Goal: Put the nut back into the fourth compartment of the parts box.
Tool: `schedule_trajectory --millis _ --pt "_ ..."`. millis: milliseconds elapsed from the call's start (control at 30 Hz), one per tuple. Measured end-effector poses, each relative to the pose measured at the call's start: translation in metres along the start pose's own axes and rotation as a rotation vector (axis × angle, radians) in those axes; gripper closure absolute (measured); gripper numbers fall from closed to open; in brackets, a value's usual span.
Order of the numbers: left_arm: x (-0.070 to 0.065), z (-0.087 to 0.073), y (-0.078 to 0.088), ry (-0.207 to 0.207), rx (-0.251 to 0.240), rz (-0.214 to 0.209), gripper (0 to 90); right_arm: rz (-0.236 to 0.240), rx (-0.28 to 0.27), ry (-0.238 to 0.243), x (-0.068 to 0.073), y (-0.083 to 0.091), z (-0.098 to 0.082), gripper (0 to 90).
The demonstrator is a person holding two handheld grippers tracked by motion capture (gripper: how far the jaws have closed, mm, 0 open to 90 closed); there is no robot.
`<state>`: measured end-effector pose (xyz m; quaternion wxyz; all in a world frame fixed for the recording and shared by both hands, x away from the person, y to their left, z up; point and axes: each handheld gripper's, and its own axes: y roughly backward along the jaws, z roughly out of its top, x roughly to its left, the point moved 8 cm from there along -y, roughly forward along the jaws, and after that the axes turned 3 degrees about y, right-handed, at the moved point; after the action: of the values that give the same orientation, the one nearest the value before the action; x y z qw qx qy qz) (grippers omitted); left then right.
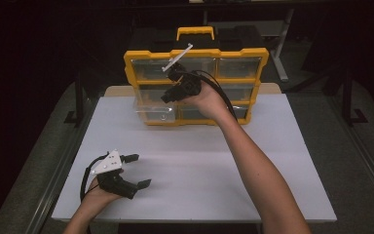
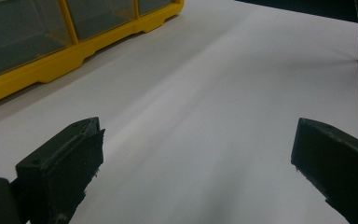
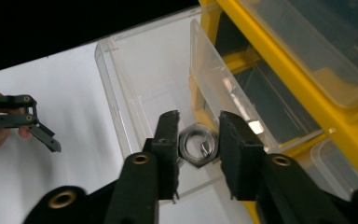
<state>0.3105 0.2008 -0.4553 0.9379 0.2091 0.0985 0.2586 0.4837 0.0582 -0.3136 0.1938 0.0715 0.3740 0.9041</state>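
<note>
Right claw [image 3: 196, 140] pinches a hex nut [image 3: 196, 145], low centre of the right gripper view, over the pulled-out clear drawer [image 3: 135, 88] of the yellow organizer [image 1: 196, 87]. Grip sits on the nut's flats only; my guess is it may twist out and drop short of the drawer, onto the white worktop [image 1: 195, 165], if the pads slacken early. The drawer's front wall is close and could get bumped. Left claw [image 1: 136, 170], lower left of the high view, rests spread and empty.
</note>
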Motion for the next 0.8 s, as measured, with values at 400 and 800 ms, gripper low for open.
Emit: schedule_trajectory --millis 400,800 --pt "0.003 0.0 0.002 -0.005 -0.003 0.009 2.0 -0.026 -0.103 -0.054 -0.001 0.028 -0.007 24.4" --pt "0.003 -0.001 0.003 0.011 -0.003 0.013 2.0 -0.072 -0.19 -0.054 0.006 0.053 -0.047 12.7"
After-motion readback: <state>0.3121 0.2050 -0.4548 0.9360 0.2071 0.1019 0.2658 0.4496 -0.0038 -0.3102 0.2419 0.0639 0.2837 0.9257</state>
